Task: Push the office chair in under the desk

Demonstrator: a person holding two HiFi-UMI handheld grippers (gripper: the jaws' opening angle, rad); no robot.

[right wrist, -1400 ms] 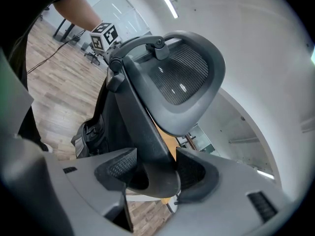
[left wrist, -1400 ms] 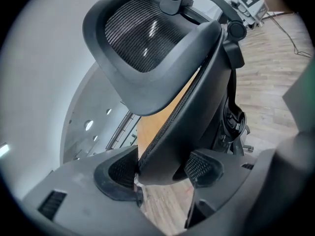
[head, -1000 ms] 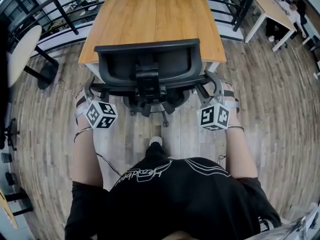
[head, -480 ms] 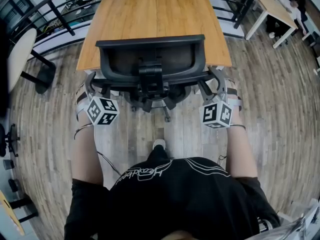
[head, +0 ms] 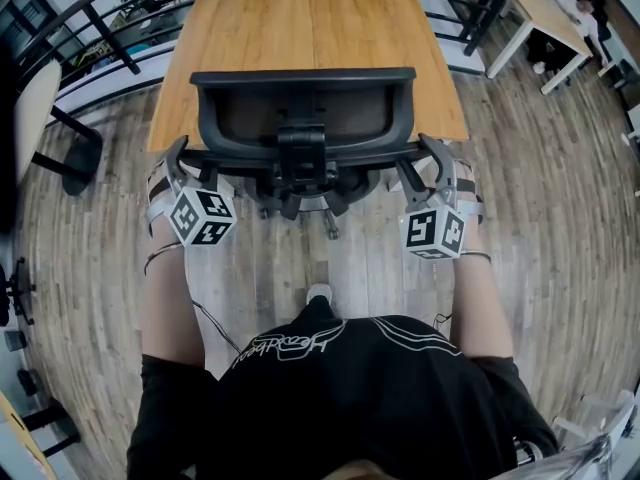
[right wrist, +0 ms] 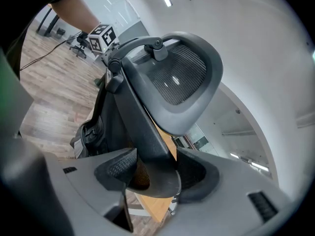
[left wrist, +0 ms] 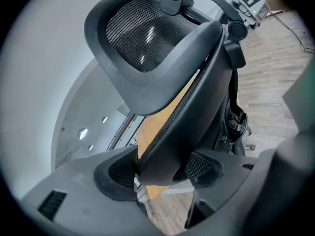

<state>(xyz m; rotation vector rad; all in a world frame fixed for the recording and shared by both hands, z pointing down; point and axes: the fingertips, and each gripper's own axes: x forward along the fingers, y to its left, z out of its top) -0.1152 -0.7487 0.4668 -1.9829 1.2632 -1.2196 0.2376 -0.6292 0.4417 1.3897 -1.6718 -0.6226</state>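
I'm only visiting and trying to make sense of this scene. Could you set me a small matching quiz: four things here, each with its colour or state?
1 desk
2 office chair
3 left gripper
4 floor

A black, with mesh panels
B pale grey planks
C orange-brown wooden top
D shut on the chair back's edge

Pairs: 1-C, 2-A, 3-D, 4-B

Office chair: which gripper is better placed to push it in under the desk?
Neither alone. The left gripper and right gripper are each clamped on one side edge of the office chair, level with each other, and the chair sits centred on the desk. An even push with both looks best.
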